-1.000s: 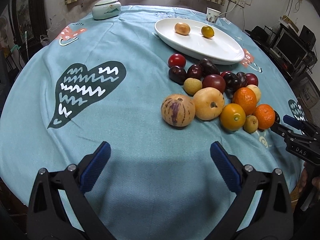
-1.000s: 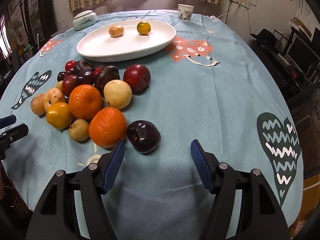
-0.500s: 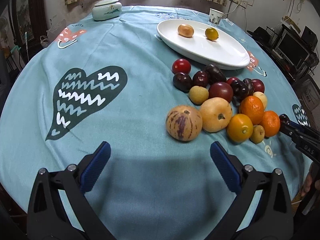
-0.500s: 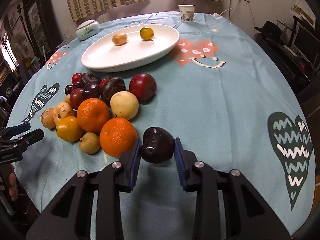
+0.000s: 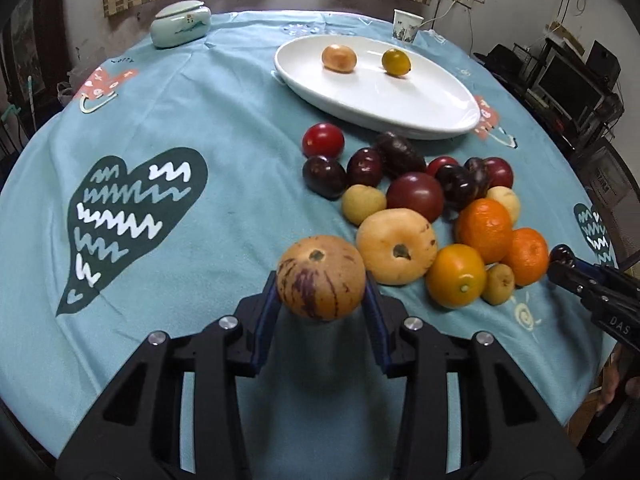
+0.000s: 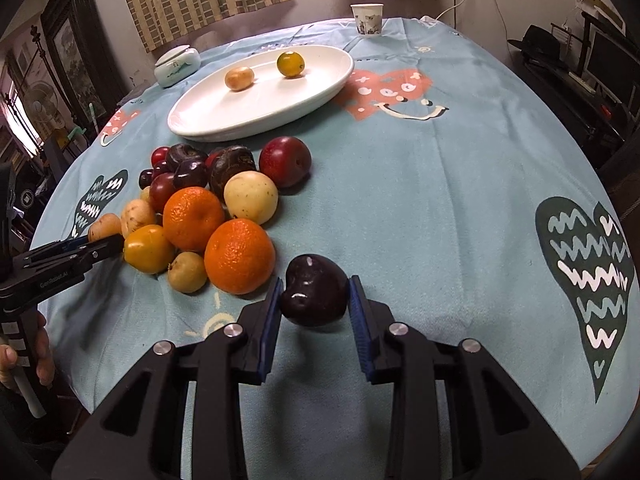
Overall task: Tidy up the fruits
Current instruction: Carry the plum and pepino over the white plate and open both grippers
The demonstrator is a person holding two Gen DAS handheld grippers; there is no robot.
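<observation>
My left gripper is shut on a tan fruit with purple stripes at the near left edge of the fruit pile. My right gripper is shut on a dark purple plum, held just above the cloth beside an orange. The pile holds oranges, a pale pear-like fruit, plums and small yellow fruits. A white oval plate behind it carries a brown fruit and a yellow-green one. The plate also shows in the right wrist view.
A round table with a blue patterned cloth. A lidded ceramic dish and a paper cup stand at the far edge. The left gripper shows at the left of the right wrist view. Furniture and monitors stand to the right.
My left gripper moved forward and closed on the striped fruit. My right gripper closed on the dark plum and lifted it slightly.
</observation>
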